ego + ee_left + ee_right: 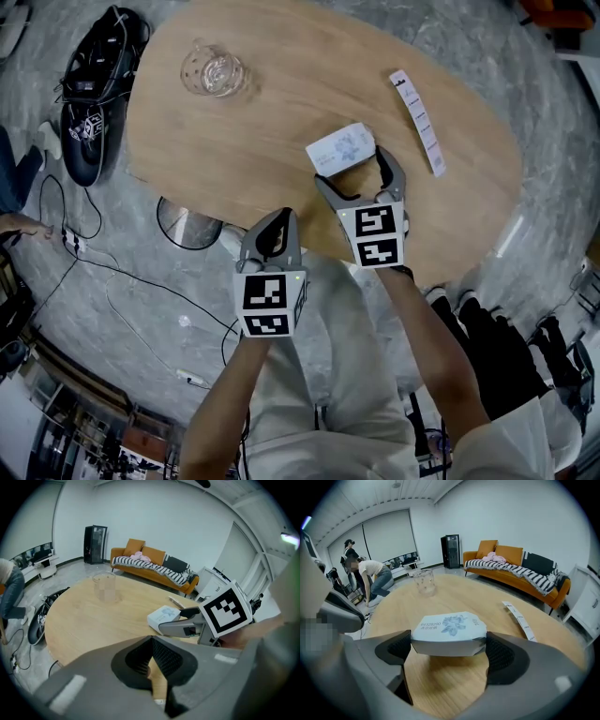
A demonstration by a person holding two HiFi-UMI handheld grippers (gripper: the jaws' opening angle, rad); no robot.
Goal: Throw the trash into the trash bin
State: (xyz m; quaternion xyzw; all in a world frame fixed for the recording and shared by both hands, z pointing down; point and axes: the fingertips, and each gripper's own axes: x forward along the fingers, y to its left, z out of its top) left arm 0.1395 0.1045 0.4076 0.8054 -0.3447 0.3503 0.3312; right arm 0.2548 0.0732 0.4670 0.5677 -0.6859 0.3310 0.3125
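Note:
A white tissue pack with a blue flower print lies near the front edge of the oval wooden table. My right gripper is shut on it; in the right gripper view both pads press on the ends of the pack, which are pinched in. My left gripper hangs just off the table's near edge, shut and empty; its tips meet. A long white paper strip lies on the table, beyond and right of the pack. No trash bin is in view.
A clear glass cup stands at the table's far left. A black bag and cables lie on the floor to the left. An orange sofa stands against the far wall. Two people are at the room's far side.

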